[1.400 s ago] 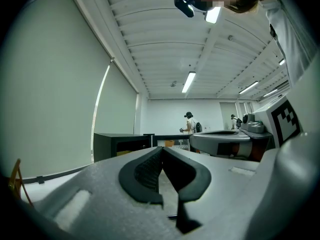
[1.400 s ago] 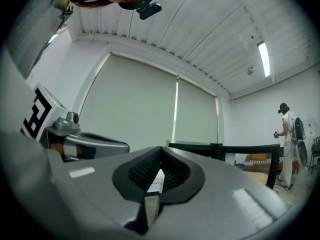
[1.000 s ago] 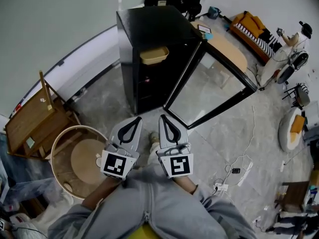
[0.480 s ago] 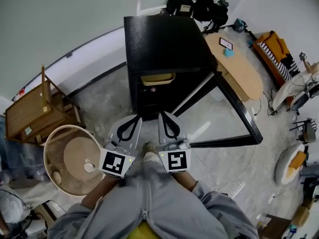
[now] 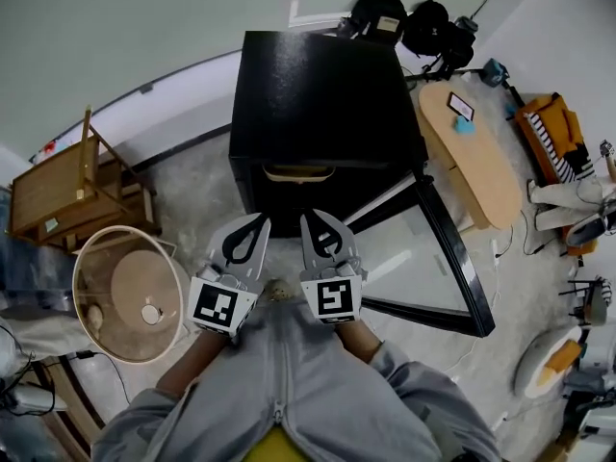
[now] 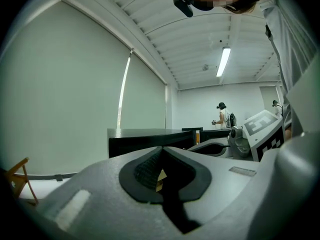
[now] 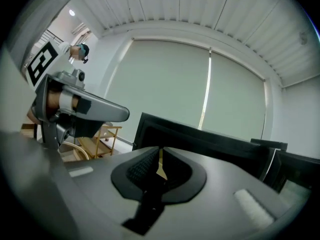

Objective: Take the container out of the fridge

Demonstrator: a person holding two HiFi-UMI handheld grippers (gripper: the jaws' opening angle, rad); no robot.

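The tan container [image 5: 298, 172] sits at the front edge of the open fridge's [image 5: 318, 85] top shelf, it seems. The left gripper [image 5: 260, 221], pressed together, and the right gripper [image 5: 310, 219], whose jaws have just been parting with nothing between them, hover before it, likely readying a grasp.

Head camera high, looking steeply down, black fridge [image 5: 322, 94] at 12 o'clock, cameras on left tool [image 5: 252, 227] and right tool [image 5: 314, 221] low, level, near, sharing that fridge.
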